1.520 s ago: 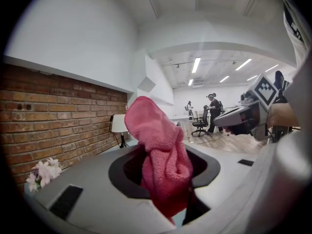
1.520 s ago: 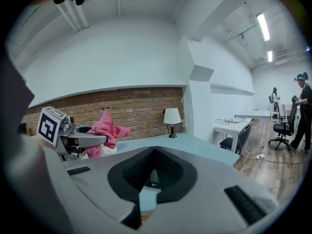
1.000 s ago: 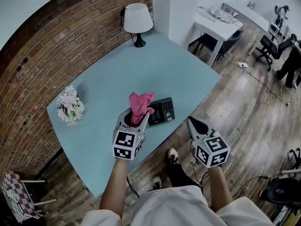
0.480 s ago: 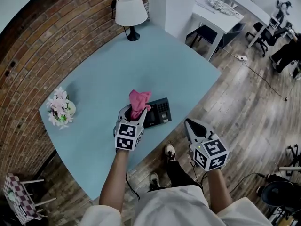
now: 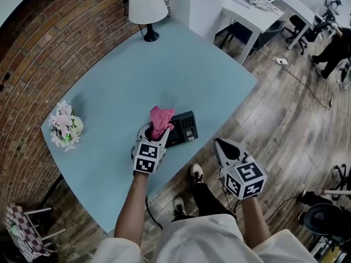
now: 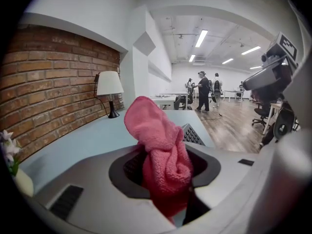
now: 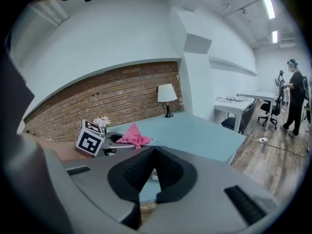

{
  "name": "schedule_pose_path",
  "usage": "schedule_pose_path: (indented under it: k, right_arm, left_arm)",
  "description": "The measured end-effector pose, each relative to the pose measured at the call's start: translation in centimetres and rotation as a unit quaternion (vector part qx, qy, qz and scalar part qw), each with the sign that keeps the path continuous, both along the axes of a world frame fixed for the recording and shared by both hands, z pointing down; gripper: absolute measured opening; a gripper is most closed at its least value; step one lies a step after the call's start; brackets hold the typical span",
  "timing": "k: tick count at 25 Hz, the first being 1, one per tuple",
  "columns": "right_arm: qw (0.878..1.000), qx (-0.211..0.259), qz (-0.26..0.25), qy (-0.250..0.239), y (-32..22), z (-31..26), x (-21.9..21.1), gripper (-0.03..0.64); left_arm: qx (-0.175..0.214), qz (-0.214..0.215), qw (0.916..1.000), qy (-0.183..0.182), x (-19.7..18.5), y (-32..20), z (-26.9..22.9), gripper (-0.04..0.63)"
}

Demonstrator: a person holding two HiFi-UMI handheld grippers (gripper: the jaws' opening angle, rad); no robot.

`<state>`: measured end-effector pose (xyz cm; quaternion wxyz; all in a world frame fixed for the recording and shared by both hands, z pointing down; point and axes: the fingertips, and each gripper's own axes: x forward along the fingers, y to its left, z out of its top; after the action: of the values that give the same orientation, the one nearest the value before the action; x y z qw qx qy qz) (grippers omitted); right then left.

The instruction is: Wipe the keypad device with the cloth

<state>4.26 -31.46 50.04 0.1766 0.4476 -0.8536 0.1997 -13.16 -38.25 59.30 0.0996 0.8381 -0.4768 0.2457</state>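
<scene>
Left gripper [image 5: 158,135]: jaws clamped on the pink cloth [image 5: 162,117]. In the left gripper view the cloth is bunched between the pads, with a loose wad standing up past the tips.

Keypad device [image 5: 184,127]: dark, lies flat on the light blue table [image 5: 164,64], near the table's front edge, just right of centre in the head view. Its keys are at the right end. The cloth wad overlaps the device's left end in the head view. Can't tell if it's actually touching the surface. In the left gripper view the device's keyed corner shows just behind and right of the cloth.

Right gripper [image 5: 221,144]: jaws shut, tips together, nothing between them. It is held off the table over the wood floor [image 5: 285,125], lower right of centre in the head view, and is clear of the device. Its own view shows the left gripper and cloth at left-centre.

Other items on the table: white lamp [image 5: 147,7] at the far corner by the brick wall [image 5: 49,43], top of frame. Flowers in a small vase [image 5: 64,126] at the left edge. Both are well apart from the device.

Background: person standing [image 7: 296,96] at right in the right gripper view.
</scene>
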Motion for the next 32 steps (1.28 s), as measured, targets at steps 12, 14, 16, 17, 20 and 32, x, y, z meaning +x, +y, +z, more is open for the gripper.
schedule_pose_path:
  k: [12,14,16,17,20,32]
  right_arm:
    - [1.000,0.001,0.003,0.003,0.7,0.1,0.3,0.008]
    - [1.000,0.002,0.003,0.005,0.9,0.1,0.3,0.008]
    - [1.000,0.003,0.003,0.006,1.0,0.0,0.2,0.008]
    - [1.000,0.003,0.003,0.006,1.1,-0.1,0.2,0.008]
    - [1.000,0.002,0.005,0.006,1.5,-0.2,0.4,0.008]
    - [1.000,0.003,0.015,0.005,2.9,-0.1,1.5,0.008]
  left_arm:
    - [-0.001,-0.016,0.9999,-0.002,0.1,1.1,0.8,0.202]
    - [-0.005,-0.015,0.9999,0.002,0.2,1.4,1.1,0.201]
    - [-0.012,-0.013,0.9998,0.003,0.3,1.8,1.4,0.201]
    - [-0.016,-0.010,0.9998,0.001,0.4,2.0,1.7,0.201]
    - [-0.027,-0.004,0.9996,-0.003,0.9,2.8,2.6,0.201]
    - [-0.067,0.017,0.9976,0.003,2.7,5.2,5.8,0.201]
